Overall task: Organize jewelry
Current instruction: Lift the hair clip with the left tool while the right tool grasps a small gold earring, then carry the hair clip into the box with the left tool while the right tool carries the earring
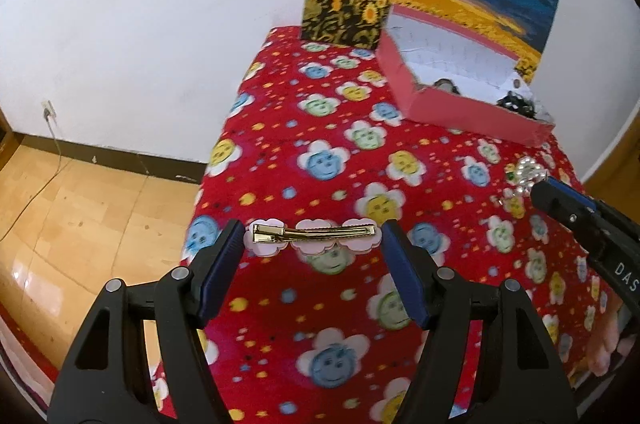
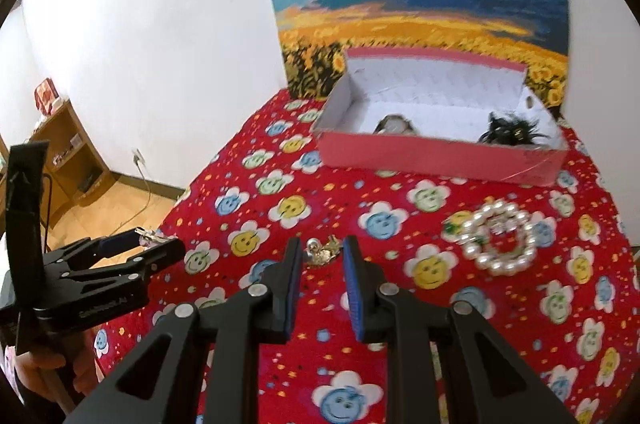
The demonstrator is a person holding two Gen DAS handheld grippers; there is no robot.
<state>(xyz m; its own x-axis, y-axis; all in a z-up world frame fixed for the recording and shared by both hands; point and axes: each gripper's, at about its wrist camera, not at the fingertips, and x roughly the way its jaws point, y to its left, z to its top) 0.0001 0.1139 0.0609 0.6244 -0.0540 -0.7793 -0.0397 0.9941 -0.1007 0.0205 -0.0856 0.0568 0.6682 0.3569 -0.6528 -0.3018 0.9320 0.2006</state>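
Note:
A gold hair clip with pink flower backing lies on the red smiley-flower cloth, between the tips of my open left gripper. In the right wrist view the left gripper is at the left table edge with the clip at its tips. My right gripper is partly open around a small gold and silver trinket on the cloth. A pearl ring brooch lies to its right, also in the left view. A pink box at the back holds a black hair piece and another ornament.
A sunflower painting leans on the white wall behind the box. The table drops off at the left to a wooden floor. A wooden shelf stands by the wall, and a socket with a cable is low on it.

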